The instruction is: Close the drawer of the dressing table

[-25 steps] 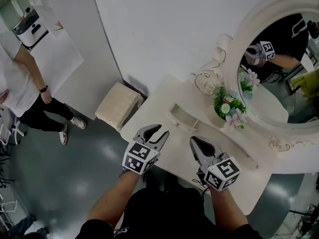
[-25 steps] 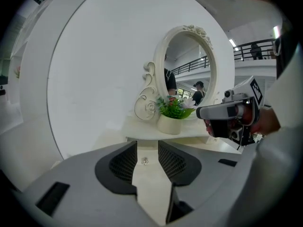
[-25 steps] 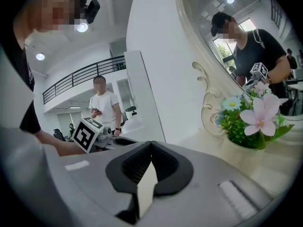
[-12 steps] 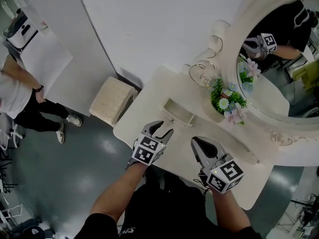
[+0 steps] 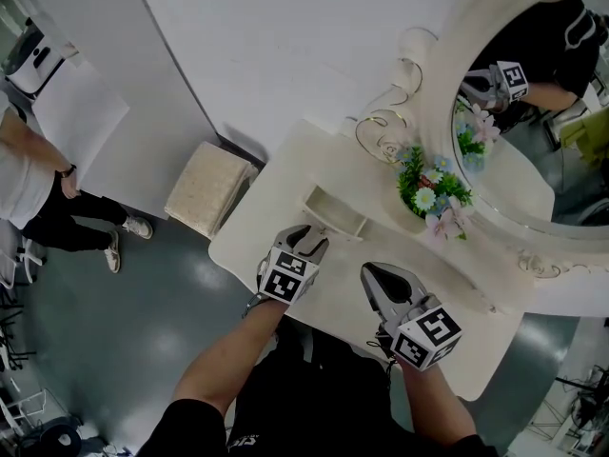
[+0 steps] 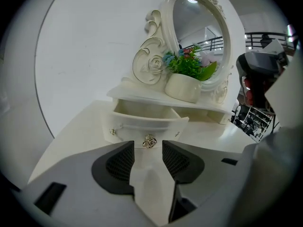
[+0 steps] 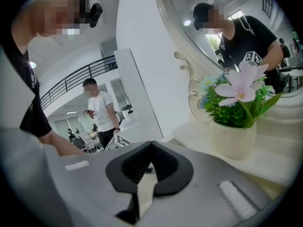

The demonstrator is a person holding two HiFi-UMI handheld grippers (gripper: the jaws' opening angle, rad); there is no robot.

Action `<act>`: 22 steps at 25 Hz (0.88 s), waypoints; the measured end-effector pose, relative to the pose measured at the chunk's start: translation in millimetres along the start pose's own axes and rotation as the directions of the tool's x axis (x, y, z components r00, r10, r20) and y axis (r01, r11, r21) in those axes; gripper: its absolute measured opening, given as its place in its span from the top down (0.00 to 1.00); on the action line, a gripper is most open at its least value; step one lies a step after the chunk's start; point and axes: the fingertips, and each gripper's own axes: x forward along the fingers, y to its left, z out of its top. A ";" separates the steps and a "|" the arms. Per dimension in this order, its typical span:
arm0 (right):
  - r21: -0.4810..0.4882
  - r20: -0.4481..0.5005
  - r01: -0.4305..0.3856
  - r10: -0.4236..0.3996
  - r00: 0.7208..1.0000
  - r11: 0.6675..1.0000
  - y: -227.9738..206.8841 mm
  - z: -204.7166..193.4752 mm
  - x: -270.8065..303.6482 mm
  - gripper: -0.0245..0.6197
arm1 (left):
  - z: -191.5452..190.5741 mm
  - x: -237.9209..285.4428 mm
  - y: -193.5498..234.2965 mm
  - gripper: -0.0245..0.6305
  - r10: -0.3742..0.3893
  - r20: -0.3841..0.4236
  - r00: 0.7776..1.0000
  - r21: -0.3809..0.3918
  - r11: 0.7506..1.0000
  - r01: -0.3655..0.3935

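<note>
White dressing table [image 5: 249, 238] by a white wall, its small drawer [image 5: 334, 213] standing open, with two hand-held grippers at the near edge.

Left gripper [image 5: 306, 236] tilts downward at the end of a bare forearm. Its jaws have just been opening and now stand wide with nothing between them, and its tips are close to the drawer front. Right gripper [image 5: 367, 272] is held beside it, closer to level, with its jaws closed together and empty. Only the left gripper view shows the drawer's gold rose knob [image 6: 149, 141], straight ahead beyond the gap between the jaws. The right gripper view shows instead a flower pot [image 7: 232, 137] and a standing person [image 7: 102, 111] in a white shirt. From the head view, an oval mirror [image 5: 533, 112] rises behind the flowers.
</note>
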 end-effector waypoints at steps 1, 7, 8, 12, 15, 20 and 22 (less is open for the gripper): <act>0.007 0.002 0.001 -0.001 1.000 1.000 -1.1 -0.5 -0.3 0.95 | 0.1 2.4 0.4 0.68 -0.001 -0.002 1.000 0.002 1.000 0.001; 0.013 0.001 0.004 -0.004 1.000 1.000 -5.1 -0.8 -2.2 0.95 | -1.1 12.4 -2.1 0.74 -0.013 -0.016 1.000 0.032 0.999 0.014; 0.013 0.001 0.004 -0.004 1.000 1.000 -5.6 -0.8 -2.9 0.95 | -1.5 13.2 -2.4 0.75 -0.013 -0.018 1.000 0.035 0.999 0.013; 0.012 -0.003 0.005 -0.005 1.000 1.000 -7.0 -1.3 -5.7 0.95 | -2.5 11.6 -3.3 0.79 -0.010 -0.025 1.000 0.024 1.000 0.011; 0.014 0.000 0.006 -0.006 1.000 1.000 -8.7 0.5 -7.8 0.95 | -0.8 10.9 -2.0 0.81 -0.002 -0.023 1.000 0.023 1.000 0.003; 0.015 0.008 0.003 -0.003 1.000 1.000 -10.3 3.6 -9.6 0.95 | -0.1 11.3 -2.4 0.81 0.000 -0.047 0.999 0.015 1.000 0.000; 0.012 0.012 0.001 -0.001 1.000 1.000 -9.8 5.7 -9.9 0.95 | 1.7 9.5 -2.9 0.81 -0.002 -0.051 0.999 0.007 1.000 0.002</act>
